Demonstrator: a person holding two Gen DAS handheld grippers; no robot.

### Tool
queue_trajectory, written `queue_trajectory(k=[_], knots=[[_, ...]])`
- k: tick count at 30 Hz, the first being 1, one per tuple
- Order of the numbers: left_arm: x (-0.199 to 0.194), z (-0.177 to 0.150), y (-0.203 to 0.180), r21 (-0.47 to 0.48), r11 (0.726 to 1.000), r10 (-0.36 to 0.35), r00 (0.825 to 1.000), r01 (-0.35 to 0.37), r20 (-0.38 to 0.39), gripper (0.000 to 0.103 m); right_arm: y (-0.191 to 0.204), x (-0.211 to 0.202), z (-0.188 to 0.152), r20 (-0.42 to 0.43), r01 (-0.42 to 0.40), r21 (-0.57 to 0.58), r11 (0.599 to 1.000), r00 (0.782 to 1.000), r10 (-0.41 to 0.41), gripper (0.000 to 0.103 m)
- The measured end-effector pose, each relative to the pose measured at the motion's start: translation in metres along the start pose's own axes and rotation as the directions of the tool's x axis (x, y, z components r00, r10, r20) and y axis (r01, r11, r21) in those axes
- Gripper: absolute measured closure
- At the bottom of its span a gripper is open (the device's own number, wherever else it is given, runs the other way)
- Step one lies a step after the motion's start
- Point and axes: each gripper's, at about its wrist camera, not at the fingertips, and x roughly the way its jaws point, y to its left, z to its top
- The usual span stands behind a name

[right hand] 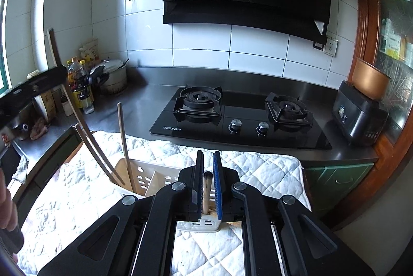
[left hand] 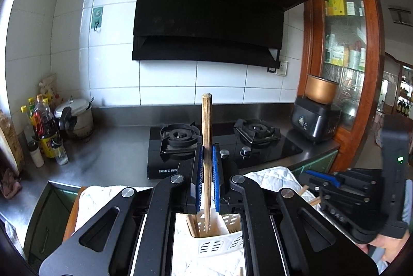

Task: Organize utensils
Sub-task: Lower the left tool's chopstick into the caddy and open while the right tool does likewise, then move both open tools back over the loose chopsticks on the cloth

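My left gripper (left hand: pixel 207 149) is shut on a wooden chopstick (left hand: pixel 206 121) that stands upright, its lower tip inside a white slotted utensil holder (left hand: pixel 219 247). My right gripper (right hand: pixel 207 154) is shut on another chopstick (right hand: pixel 207 188), whose lower end reaches into the right compartment of the holder (right hand: pixel 144 172). The holder's left compartment has two more chopsticks (right hand: pixel 125 141) leaning in it. In the right wrist view the left gripper (right hand: pixel 58 72) shows at the far left with its chopstick (right hand: pixel 53 43) slanting down to the holder. In the left wrist view the right gripper (left hand: pixel 311 181) is at the right.
The holder rests on a white quilted cloth (right hand: pixel 258 172) in front of a steel counter. A black two-burner gas stove (right hand: pixel 232 110) lies behind it, with a rice cooker (right hand: pixel 358 116) to the right. Bottles (right hand: pixel 80 87) and a pot (right hand: pixel 113 77) stand at the back left.
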Motion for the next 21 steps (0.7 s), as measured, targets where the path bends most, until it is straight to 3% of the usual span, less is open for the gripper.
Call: queue_trajectory(k=[8, 16, 18, 19, 21], knots=[[0.021, -0.015, 0.011, -0.022, 1.000, -0.017, 0.997, 0.016, -0.075, 0.097, 0.003, -0.017, -0.001, 0.021, -0.008, -0.024, 1.000, 1.000, 0.008, 0.093], [0.016, -0.022, 0.010, -0.018, 1.000, -0.025, 0.994, 0.023, -0.103, 0.092, 0.003, -0.055, -0.019, 0.053, -0.042, -0.029, 0.999, 0.998, 0.044, 0.077], [0.005, -0.021, 0.010, -0.016, 1.000, -0.021, 0.996, 0.019, -0.085, 0.082, 0.004, -0.066, -0.030, 0.060, -0.052, -0.034, 0.998, 0.997, 0.054, 0.074], [-0.002, -0.021, 0.009, -0.013, 1.000, -0.022, 0.997, 0.021, -0.071, 0.072, 0.004, -0.071, -0.036, 0.060, -0.056, -0.038, 0.998, 0.997, 0.058, 0.072], [-0.014, -0.021, 0.007, -0.008, 1.000, -0.021, 0.998, 0.020, -0.058, 0.067, 0.005, -0.080, -0.050, 0.056, -0.069, -0.035, 0.997, 0.996, 0.071, 0.071]])
